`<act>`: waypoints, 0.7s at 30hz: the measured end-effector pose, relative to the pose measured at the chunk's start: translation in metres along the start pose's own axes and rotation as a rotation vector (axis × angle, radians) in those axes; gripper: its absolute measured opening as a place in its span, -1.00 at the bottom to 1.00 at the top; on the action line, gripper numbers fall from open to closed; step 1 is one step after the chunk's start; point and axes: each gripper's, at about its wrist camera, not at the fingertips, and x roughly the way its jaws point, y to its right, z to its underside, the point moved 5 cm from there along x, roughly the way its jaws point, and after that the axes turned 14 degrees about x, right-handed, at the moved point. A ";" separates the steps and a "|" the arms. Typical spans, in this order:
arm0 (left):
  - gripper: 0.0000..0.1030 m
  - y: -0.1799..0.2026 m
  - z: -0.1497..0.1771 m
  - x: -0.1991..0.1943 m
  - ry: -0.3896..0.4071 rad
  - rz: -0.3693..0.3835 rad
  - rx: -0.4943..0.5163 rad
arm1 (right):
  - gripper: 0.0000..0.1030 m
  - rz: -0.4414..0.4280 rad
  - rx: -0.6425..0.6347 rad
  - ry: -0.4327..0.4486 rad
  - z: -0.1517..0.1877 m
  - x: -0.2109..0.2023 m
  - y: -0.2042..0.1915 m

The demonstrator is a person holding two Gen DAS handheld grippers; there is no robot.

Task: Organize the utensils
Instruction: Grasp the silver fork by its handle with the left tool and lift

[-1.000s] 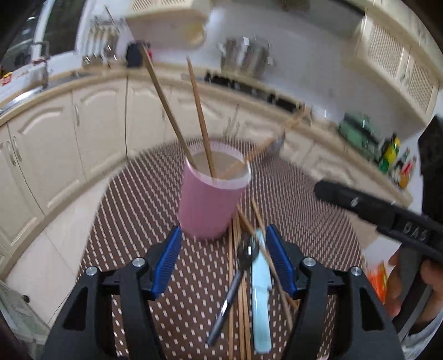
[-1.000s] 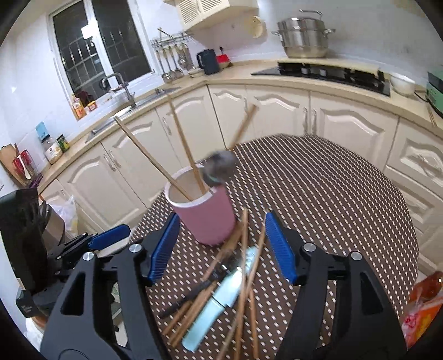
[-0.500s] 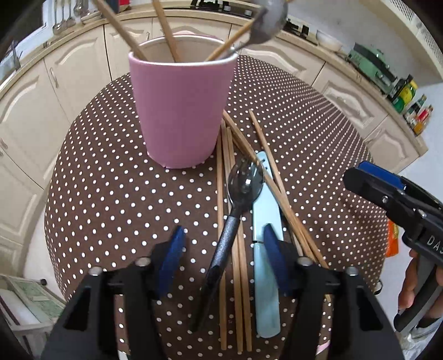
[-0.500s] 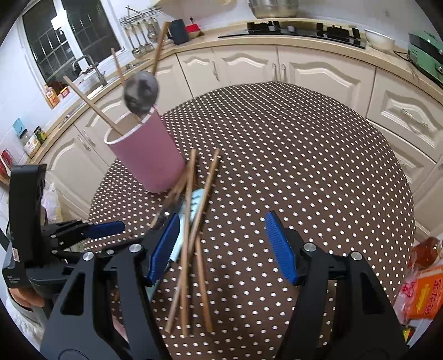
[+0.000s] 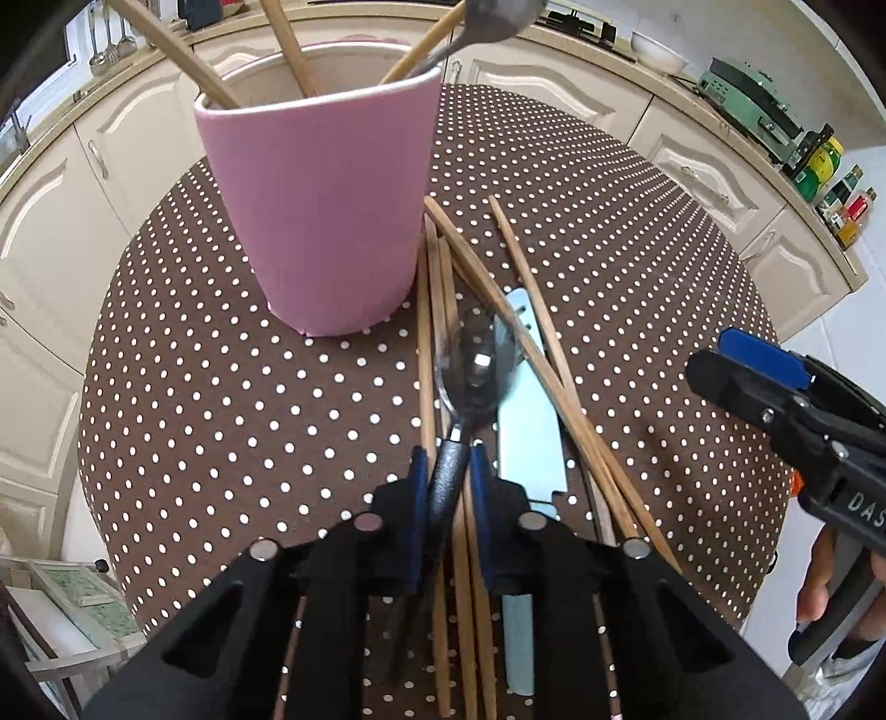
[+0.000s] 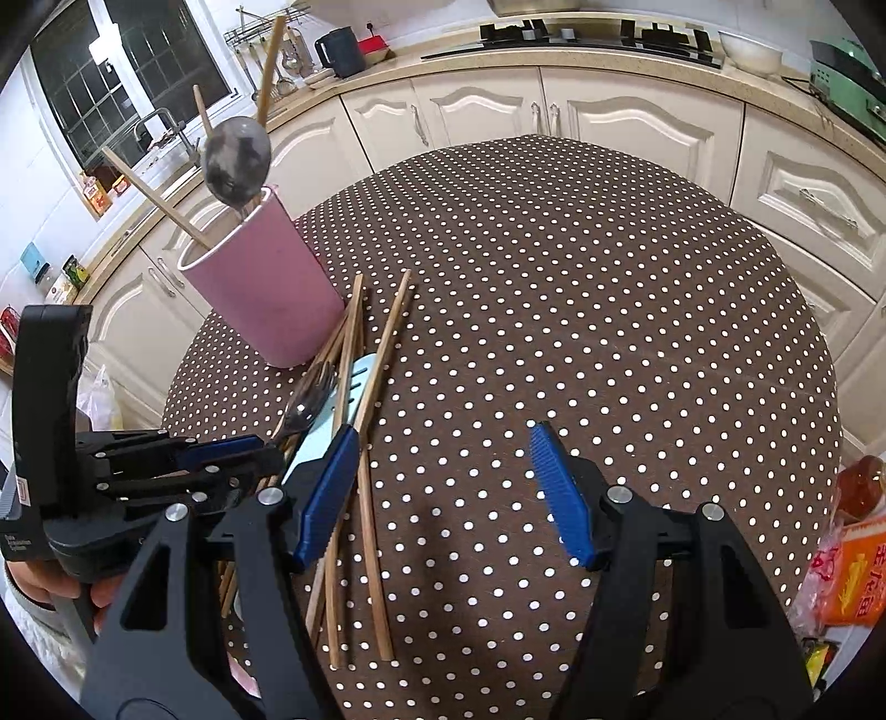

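The left gripper (image 5: 449,471) has its blue pads clamped on the dark handle of a spork (image 5: 475,365), whose bowl lies on the polka-dot tablecloth (image 5: 232,399) at twelve o'clock from the fingertips. The spork rests among loose wooden chopsticks (image 5: 531,354) and against a pale blue knife (image 5: 530,421) at its three o'clock. At eleven o'clock stands the pink cup (image 5: 321,210), upright, holding several chopsticks and a metal spoon (image 5: 498,16) (only its bowl shows above the rim). The right gripper (image 6: 443,487) hovers over bare cloth, jaws wide apart and empty, with the chopstick pile at its nine o'clock, its left pad just over the knife.
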 end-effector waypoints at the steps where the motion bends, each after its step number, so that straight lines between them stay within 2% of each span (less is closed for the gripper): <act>1: -0.78 -0.001 -0.002 -0.001 0.008 0.005 -0.015 | 0.24 0.000 0.000 -0.002 -0.001 0.001 0.001; 6: -0.78 -0.006 -0.004 -0.004 0.018 0.005 -0.022 | 0.25 -0.004 0.001 -0.014 -0.007 0.003 0.005; 10: -0.78 -0.008 -0.003 -0.007 0.040 0.044 -0.051 | 0.26 -0.002 -0.009 -0.031 -0.008 0.009 0.001; 21: -0.78 -0.043 0.032 -0.032 0.088 0.036 -0.121 | 0.23 0.038 -0.017 -0.112 -0.036 0.047 -0.016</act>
